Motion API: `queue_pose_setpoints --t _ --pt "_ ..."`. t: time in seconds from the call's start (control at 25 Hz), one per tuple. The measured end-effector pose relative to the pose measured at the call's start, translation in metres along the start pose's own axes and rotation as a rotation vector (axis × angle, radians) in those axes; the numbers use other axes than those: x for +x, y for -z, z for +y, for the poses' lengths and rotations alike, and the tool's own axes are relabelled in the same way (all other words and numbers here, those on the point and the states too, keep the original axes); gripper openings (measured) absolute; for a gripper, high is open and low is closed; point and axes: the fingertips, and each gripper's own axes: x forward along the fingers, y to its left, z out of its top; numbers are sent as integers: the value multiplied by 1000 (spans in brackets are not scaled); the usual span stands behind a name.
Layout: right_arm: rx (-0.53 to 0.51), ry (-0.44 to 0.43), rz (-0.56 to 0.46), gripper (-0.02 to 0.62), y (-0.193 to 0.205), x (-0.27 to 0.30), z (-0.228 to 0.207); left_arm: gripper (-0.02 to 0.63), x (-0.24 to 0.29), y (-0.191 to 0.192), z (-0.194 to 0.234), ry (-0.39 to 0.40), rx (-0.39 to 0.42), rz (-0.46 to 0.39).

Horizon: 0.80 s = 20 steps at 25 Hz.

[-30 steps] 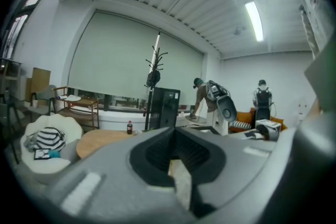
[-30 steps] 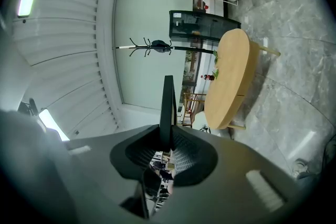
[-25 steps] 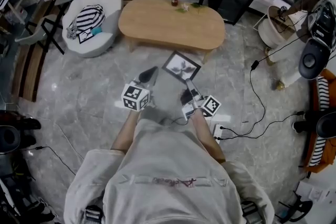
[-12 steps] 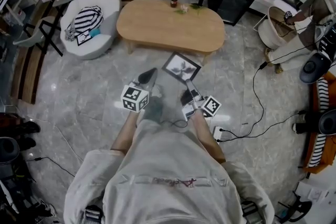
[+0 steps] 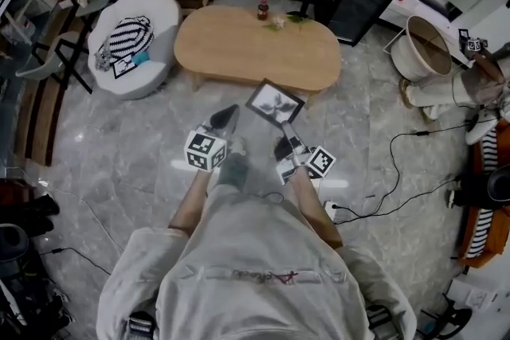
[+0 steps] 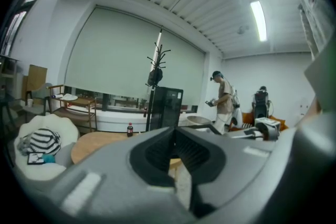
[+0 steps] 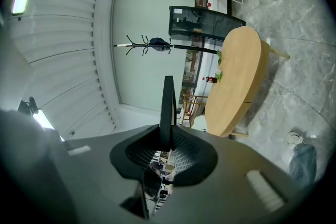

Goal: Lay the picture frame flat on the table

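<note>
Both hands have moved toward the desk (image 5: pixel 239 52). In the head view it sits closer than a second ago. The far corner of the picture frame (image 5: pixel 276 102) now overlaps the desk's near edge as seen from above; earlier it showed just short of that edge. Grip unchanged: the right claw (image 5: pixel 284 126) is pinching the frame by its near edge, and the right gripper view shows the frame edge-on, rising straight out of the pads. The frame is in the air, tilted, not resting on anything. The left claw (image 5: pixel 227 115), left of the frame and apart from it, is pressed together on nothing. Judgement: the approach is nearly done and the laying down has not begun. The frame next needs carrying further over the desk top, turning level and lowering before release. A bottle (image 5: pixel 262 9) stands at the far edge, well apart from the likely landing spot.
</note>
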Motion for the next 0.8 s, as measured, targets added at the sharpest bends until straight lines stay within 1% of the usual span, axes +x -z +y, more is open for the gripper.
queue_pose_setpoints --t 0.48,0.8 --pt "-20 21 -8 75 -42 79 -7 0 60 -32 65 17 -7 -12" --pt "-17 39 -21 75 -58 139 -14 0 91 -49 125 23 -22 -6"
